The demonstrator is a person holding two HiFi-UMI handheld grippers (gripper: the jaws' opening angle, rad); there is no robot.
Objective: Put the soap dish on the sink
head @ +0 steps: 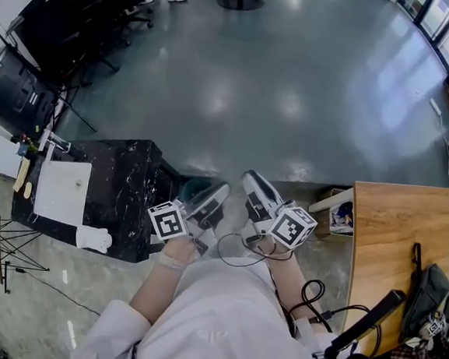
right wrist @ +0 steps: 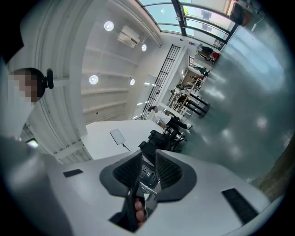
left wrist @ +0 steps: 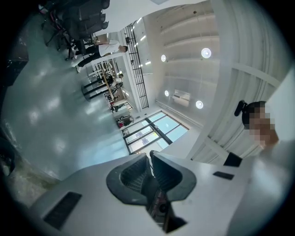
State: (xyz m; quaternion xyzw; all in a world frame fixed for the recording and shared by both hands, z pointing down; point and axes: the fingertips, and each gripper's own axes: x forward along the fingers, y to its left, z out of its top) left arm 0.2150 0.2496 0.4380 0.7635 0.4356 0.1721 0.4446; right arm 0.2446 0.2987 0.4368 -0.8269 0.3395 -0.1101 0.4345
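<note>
Looking down past your chest, you have both grippers close in front of you and well apart from the sink [head: 62, 192], the white basin set into the black marble table [head: 126, 190]. Your left gripper [head: 217, 191] is clenched, its pads meeting with nothing between them, and your right gripper [head: 254, 182] is likewise closed on nothing. Neither gripper view takes in the sink; they show only floor, ceiling and far furniture. Just beside the sink's corner nearest you, at the table's edge, lies what I take for the soap dish [head: 94, 239], a small white rounded piece, though it is too small here to be sure. It rests on the dark stone next to the sink, and I cannot tell whether it touches the sink's rim. That fits a dish waiting to go onto the sink, or one already set down at the sink, so read it either way. As for handling, I judge it stiff and light, probably glazed ware or hard plastic. It would be smooth, likely slick if wet, and liable to chip against the stone. Its shape is not clear enough to pick out a rim. If you take hold of it, I would go across its narrower side with your pads square on the wall, squeezing gently so it does not squirt out.
</note>
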